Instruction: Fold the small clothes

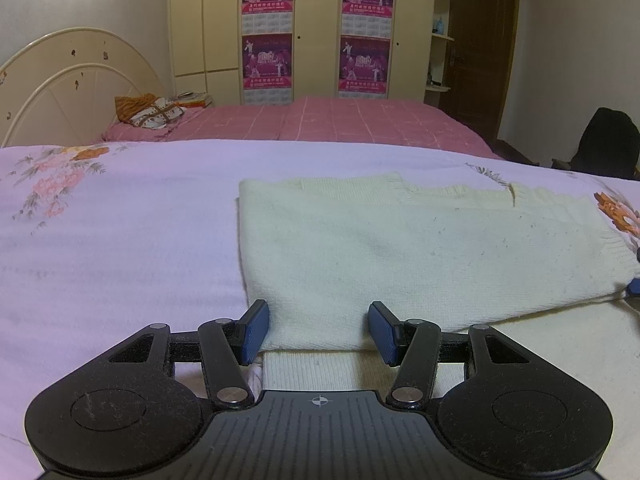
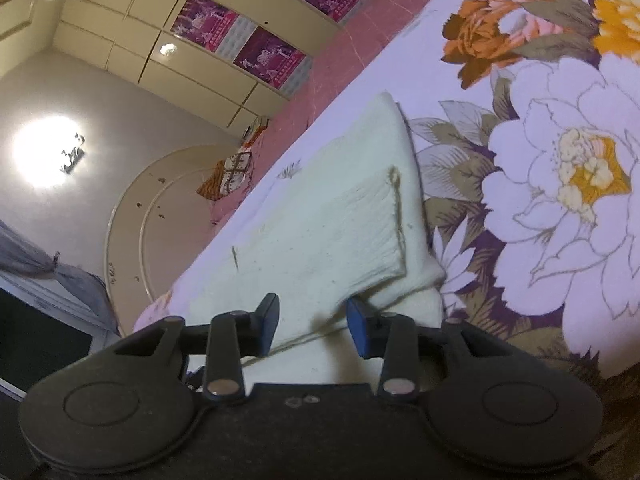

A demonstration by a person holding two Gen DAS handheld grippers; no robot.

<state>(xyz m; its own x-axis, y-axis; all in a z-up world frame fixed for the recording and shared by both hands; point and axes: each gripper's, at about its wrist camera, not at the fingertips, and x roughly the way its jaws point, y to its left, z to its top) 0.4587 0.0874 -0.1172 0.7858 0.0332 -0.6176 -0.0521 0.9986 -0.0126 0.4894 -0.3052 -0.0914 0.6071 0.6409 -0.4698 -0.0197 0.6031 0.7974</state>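
On the floral bed (image 1: 120,216), the cream sweater (image 1: 400,248) lies half-folded; left tool (image 1: 318,330) and right tool (image 2: 312,326) straddle its near edge, spread, seemingly ready to pinch.

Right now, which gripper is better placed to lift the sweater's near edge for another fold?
Probably left: its open jaws squarely straddle the sweater edge. Right sits tilted at a corner.

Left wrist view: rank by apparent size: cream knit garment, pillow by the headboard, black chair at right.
1. cream knit garment, though nearest the camera.
2–3. black chair and pillow look alike; both far, not ranked.
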